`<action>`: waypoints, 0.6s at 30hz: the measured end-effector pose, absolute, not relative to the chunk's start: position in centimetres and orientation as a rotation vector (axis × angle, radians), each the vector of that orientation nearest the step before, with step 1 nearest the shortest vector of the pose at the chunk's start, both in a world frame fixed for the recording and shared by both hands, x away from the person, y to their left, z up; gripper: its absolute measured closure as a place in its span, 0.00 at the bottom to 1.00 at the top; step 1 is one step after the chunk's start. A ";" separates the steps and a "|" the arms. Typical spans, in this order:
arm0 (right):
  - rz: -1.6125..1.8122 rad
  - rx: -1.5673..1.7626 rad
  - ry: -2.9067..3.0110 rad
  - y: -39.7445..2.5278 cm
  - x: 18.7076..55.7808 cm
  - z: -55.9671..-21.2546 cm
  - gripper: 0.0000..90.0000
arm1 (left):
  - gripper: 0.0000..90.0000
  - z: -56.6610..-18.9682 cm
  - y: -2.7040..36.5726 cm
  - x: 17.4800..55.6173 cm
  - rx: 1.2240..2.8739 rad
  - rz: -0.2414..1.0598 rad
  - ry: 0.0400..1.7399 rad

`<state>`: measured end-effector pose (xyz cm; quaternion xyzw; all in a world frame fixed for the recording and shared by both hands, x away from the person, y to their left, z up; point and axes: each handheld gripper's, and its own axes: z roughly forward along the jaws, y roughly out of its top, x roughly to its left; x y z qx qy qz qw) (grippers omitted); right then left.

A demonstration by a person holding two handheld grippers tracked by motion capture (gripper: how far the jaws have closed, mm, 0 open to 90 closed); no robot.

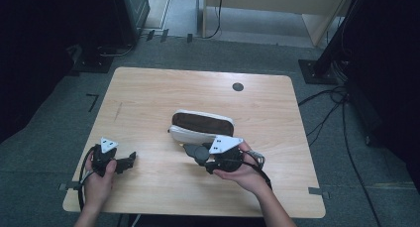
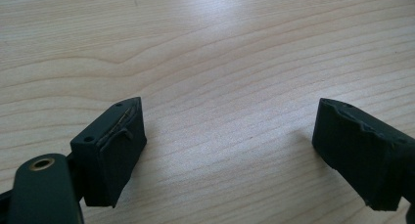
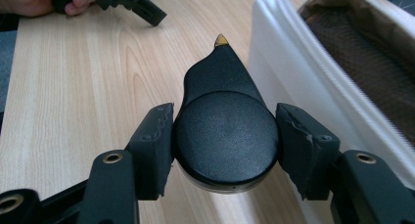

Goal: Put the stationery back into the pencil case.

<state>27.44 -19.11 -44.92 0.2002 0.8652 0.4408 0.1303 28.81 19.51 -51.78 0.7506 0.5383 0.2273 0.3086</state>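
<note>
Black and smooth, the round-bodied object sits clamped between the right gripper jaws just beside the open white pouch; gripped on curved sides, it could squirt out or snag the rim. The left gripper gapes wide over bare table, and only the right gripper view shows the object's gold tip, perhaps a nozzle.

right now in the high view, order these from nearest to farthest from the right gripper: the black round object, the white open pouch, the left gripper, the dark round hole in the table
1. Black round object with a pointed tip: clamped in the right gripper itself.
2. White open pouch with brown lining: just beyond it, mid-table.
3. Left gripper: off to the left, near the front edge.
4. Dark round hole: far side of the wooden table.
</note>
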 end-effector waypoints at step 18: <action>1.306 0.596 2.452 -21.0 27.9 -43.1 0.47 | 0.15 -51.7 19.5 28.6 1.989 0.592 1.409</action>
